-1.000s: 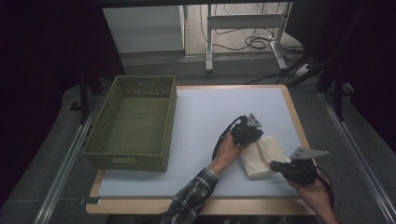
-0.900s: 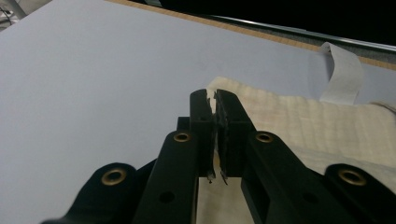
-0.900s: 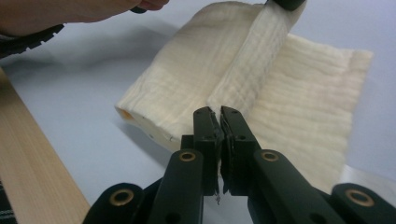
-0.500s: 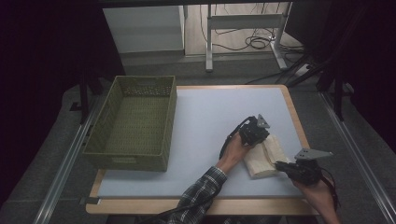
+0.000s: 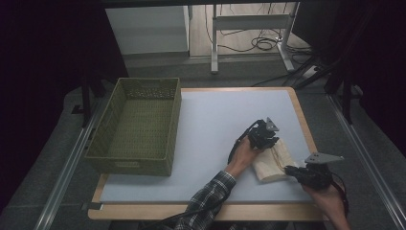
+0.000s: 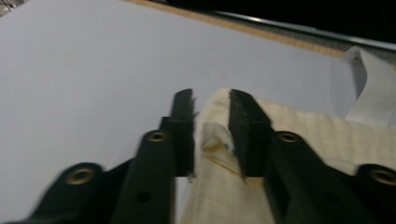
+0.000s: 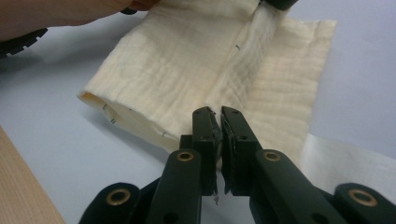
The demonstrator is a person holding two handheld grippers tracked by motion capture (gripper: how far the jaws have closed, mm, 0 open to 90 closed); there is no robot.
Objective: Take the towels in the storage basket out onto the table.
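Near the table's (image 5: 201,115) right edge, the cream cloth (image 5: 274,163) lies folded w/ a raised ridge. Left gripper (image 5: 268,140) & right gripper (image 5: 293,171), jaws narrow, pinch its ends; both have shifted right since 1 s ago, so the fold seems underway.

There was one table (image 5: 210,120), white-topped with a wooden edge. On it stood one green woven basket (image 5: 136,127), at about nine o'clock. One cream folded cloth (image 5: 273,160) lay at about four o'clock. Two tongs were present: the left tongs (image 5: 268,136) at the cloth's far end, the right tongs (image 5: 292,171) at its near end, each pinching a fold. Two hands held them. One white paper slip (image 7: 345,158) lay beside the cloth.
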